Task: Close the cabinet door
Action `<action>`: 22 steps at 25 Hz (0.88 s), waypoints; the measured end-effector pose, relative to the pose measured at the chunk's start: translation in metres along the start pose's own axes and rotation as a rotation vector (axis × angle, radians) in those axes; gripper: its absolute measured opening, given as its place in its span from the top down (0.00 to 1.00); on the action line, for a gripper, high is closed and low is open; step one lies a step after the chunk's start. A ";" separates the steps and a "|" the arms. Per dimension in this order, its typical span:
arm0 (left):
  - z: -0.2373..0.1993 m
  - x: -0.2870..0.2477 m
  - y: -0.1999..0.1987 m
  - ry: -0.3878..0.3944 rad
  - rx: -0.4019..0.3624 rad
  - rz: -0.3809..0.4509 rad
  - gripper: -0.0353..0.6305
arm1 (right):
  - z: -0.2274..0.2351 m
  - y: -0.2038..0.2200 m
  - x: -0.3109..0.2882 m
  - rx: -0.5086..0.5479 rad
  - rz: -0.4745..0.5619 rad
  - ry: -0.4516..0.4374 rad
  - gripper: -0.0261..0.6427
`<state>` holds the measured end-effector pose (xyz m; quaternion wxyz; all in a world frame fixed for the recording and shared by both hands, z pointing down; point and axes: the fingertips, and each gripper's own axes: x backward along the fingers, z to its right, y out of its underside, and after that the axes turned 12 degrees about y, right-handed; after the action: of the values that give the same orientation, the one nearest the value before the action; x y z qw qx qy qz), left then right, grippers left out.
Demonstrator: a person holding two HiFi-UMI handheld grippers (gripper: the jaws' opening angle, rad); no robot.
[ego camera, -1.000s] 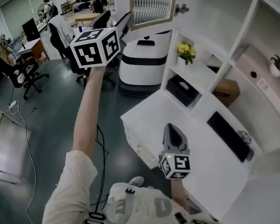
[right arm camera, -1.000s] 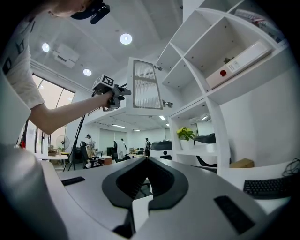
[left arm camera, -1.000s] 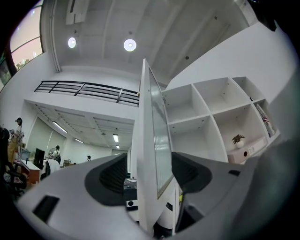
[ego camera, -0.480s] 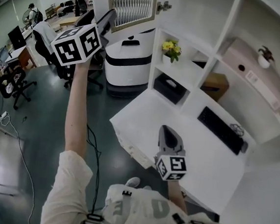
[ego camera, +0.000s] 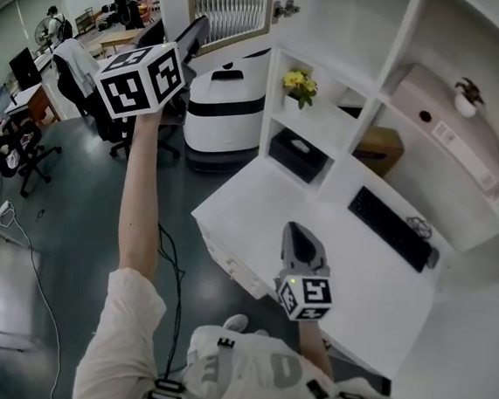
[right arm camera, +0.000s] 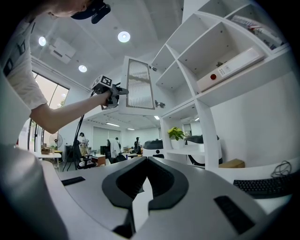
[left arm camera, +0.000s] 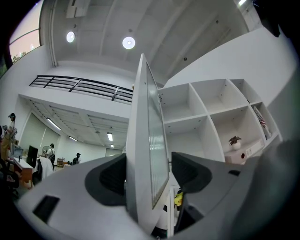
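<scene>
Left gripper (left arm camera: 149, 174): my fingers (left arm camera: 111, 179) pinch the cabinet door (left arm camera: 146, 112) at its free edge, the door upright between them (ribbed pane toward the right finger). Right gripper (right arm camera: 144, 164): fingers pressed together, empty, over the white desk (ego camera: 259, 195).

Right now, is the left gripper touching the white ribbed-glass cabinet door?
Touching. Left gripper view: the left gripper has the cabinet door clamped between its jaws.

free: bare desk (ego camera: 258, 206) front | blocking: keyboard (ego camera: 389, 227), open cabinet door (ego camera: 229, 4)
</scene>
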<state>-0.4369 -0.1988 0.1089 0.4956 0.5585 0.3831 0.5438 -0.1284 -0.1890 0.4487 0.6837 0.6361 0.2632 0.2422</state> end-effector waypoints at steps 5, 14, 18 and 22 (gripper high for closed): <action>0.008 0.005 -0.003 0.018 0.005 -0.012 0.53 | -0.001 -0.002 0.001 0.004 0.005 -0.006 0.95; 0.050 0.011 -0.006 0.108 0.030 0.044 0.55 | 0.003 -0.003 0.005 0.004 0.010 0.009 0.95; 0.069 0.013 -0.006 0.146 0.033 0.055 0.61 | 0.010 -0.002 0.006 0.002 0.011 0.024 0.95; 0.084 0.011 -0.005 0.182 0.014 0.053 0.63 | 0.014 -0.001 0.009 -0.005 0.007 0.034 0.95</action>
<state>-0.3519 -0.1985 0.1134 0.4401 0.5202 0.4154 0.6026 -0.1129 -0.1933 0.4480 0.6797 0.6313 0.2720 0.2559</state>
